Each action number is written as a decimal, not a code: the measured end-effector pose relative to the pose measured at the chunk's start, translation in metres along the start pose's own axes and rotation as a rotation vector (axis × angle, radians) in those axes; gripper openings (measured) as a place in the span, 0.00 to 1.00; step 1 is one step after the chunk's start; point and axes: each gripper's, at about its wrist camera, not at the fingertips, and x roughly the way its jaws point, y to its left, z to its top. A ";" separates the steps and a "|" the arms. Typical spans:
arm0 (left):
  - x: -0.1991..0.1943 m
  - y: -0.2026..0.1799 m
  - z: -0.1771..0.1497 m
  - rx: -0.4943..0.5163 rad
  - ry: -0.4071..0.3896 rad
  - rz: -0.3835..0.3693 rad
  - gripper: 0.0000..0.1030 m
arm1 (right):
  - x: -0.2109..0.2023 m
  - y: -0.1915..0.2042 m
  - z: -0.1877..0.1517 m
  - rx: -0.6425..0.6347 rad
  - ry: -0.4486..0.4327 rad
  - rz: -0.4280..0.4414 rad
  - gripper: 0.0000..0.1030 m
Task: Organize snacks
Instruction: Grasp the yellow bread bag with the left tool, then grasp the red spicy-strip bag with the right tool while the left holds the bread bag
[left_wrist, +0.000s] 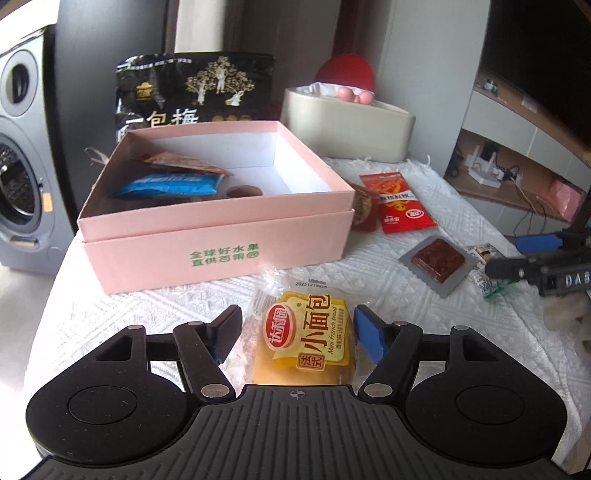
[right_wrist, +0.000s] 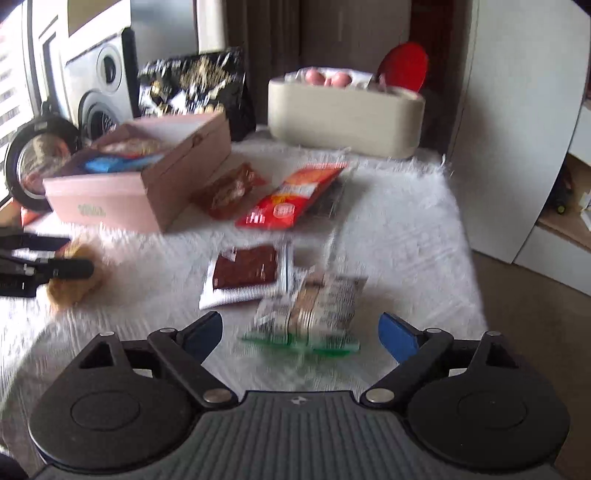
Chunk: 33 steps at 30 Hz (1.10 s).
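Left wrist view first: the biggest thing is the table (left_wrist: 424, 206) with its white textured cloth, and on it the pink box (left_wrist: 218, 240), lid off, sitting toward the far left. Inside I can see a blue packet (left_wrist: 166, 183), an orange packet (left_wrist: 184, 162) and 1 small brown round thing I can't identify. Behind the box stands a big black snack bag (left_wrist: 195, 88), and next to that a beige tub (left_wrist: 347, 122) with a red paddle (left_wrist: 345, 72) sticking up behind it. Off the table on the left there's a washing machine (left_wrist: 18, 162).

Loose snacks on the cloth: a red sachet (left_wrist: 397, 203) just right of the box, a dark brown square in a silver pack (left_wrist: 437, 264) nearer me, and a clear-wrapped snack with a green edge (right_wrist: 310, 310).

My left tongs (left_wrist: 297, 334) are spread open with the yellow mini bread pack (left_wrist: 306, 339) lying on the cloth between the fingers, which are close on each side but not gripping.

The right wrist view is motion-blurred, but my right tongs (right_wrist: 301, 334) are clearly released too, hanging wide over the near end of the green-edged snack, holding nothing.
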 end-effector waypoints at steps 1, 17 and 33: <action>0.001 0.003 -0.001 -0.021 -0.006 -0.012 0.72 | 0.004 0.002 0.011 0.008 -0.014 -0.006 0.90; 0.006 0.003 -0.021 -0.048 -0.061 -0.037 0.71 | 0.087 0.019 0.063 0.004 0.098 -0.046 0.10; 0.003 -0.005 -0.017 -0.067 0.010 -0.098 0.71 | -0.008 0.008 0.014 -0.114 0.062 -0.035 0.10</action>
